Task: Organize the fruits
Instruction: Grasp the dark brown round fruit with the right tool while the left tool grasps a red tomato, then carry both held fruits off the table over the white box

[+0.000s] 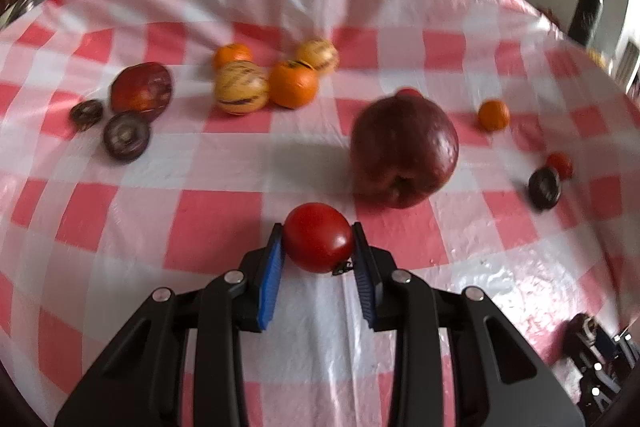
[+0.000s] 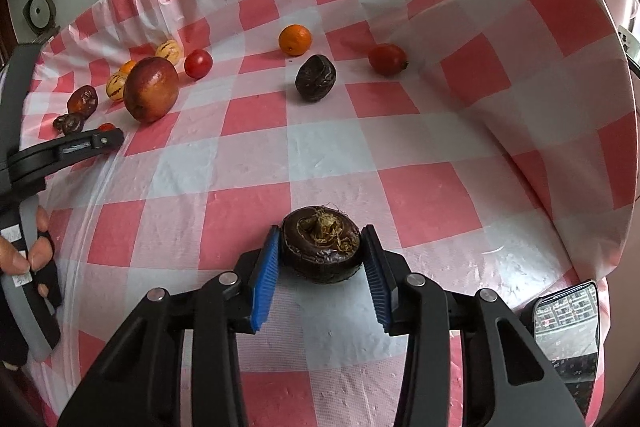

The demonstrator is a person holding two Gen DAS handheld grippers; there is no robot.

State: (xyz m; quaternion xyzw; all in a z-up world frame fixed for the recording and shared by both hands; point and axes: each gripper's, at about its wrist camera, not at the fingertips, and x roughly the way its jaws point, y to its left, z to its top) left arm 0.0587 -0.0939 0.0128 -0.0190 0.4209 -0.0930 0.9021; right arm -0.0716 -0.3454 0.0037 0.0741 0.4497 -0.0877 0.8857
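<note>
Fruits lay scattered over the checked worktop [image 2: 340, 155]. A glossy red tomato [image 1: 318, 237] sat clamped between the pads of the left gripper [image 1: 318, 247]; the right gripper [image 2: 322, 251] was clenched on a dark, wrinkled round fruit [image 2: 322, 245] with a dry, fibrous crown.

My right tongs [image 2: 320, 255]: blue pads pressed to either side of a dark brown water chestnut [image 2: 322, 245], tufted top up, on the red-and-white checked surface [image 2: 332, 147]. Further off I count a wrinkled dark fruit [image 2: 315, 77], an orange [image 2: 295, 39] and two red tomatoes [image 2: 387, 59] [image 2: 198, 63], all apart. At left I list a large red mango [image 2: 151, 89] among small striped and dark fruits, with my left tongs [image 2: 86, 143] nearby; a phone [image 2: 566, 323] lies at lower right.
</note>
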